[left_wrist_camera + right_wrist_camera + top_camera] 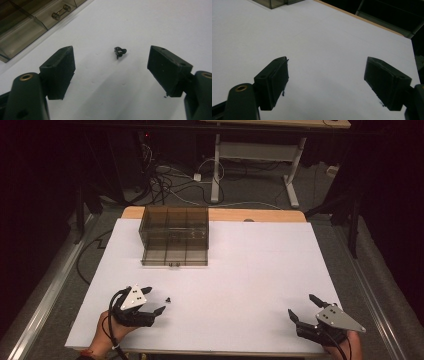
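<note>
On table (240, 270): one black clip (120, 52), one compartment box (174, 236).

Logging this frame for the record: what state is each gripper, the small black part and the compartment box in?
Left gripper: open, jaws empty, aimed at the part.
Right gripper: open, jaws empty, over bare white table.
Small black plastic part: loose on the table, untouched.
Clear smoky plastic compartment box: no lid seen; small parts lie in its near compartments.

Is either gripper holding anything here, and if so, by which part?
Nothing is held. The left gripper stands open, with the small black part lying loose on the table ahead of it; the right gripper is open too.
</note>
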Tool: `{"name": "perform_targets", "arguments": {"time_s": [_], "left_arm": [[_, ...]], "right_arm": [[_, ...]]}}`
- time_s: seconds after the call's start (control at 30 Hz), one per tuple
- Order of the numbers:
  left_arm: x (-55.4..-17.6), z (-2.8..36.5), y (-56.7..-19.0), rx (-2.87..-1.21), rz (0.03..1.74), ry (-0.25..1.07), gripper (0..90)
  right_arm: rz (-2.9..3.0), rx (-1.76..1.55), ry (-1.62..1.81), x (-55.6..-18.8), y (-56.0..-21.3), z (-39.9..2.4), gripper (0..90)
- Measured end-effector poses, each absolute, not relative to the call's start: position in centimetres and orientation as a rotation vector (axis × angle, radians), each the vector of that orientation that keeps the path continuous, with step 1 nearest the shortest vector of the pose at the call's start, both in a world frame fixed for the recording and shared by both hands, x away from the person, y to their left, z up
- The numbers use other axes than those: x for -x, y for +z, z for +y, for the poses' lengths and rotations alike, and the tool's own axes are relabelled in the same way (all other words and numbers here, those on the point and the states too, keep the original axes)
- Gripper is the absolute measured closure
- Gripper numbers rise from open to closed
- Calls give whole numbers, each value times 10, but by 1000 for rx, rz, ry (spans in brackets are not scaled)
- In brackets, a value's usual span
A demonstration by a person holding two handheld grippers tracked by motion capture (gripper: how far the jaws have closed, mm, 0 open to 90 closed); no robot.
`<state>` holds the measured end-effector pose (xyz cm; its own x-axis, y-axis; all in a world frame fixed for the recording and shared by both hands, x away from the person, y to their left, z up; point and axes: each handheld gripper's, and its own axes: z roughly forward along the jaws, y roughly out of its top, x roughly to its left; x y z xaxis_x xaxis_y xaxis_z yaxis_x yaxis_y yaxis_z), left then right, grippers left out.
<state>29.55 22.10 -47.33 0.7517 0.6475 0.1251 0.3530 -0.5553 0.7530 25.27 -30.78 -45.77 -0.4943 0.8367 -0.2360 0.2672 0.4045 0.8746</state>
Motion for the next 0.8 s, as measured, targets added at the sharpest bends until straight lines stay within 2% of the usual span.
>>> {"name": "perform_targets", "arguments": {"time_s": [0.57, 0.8], "left_arm": [[-292, 220, -470, -2254, 732, 483, 234], [-300, 214, -473, -2281, 732, 388, 328]], "right_arm": [[1970, -937, 1054, -252, -455, -307, 198], [1981, -939, 1047, -252, -457, -306, 198]]}}
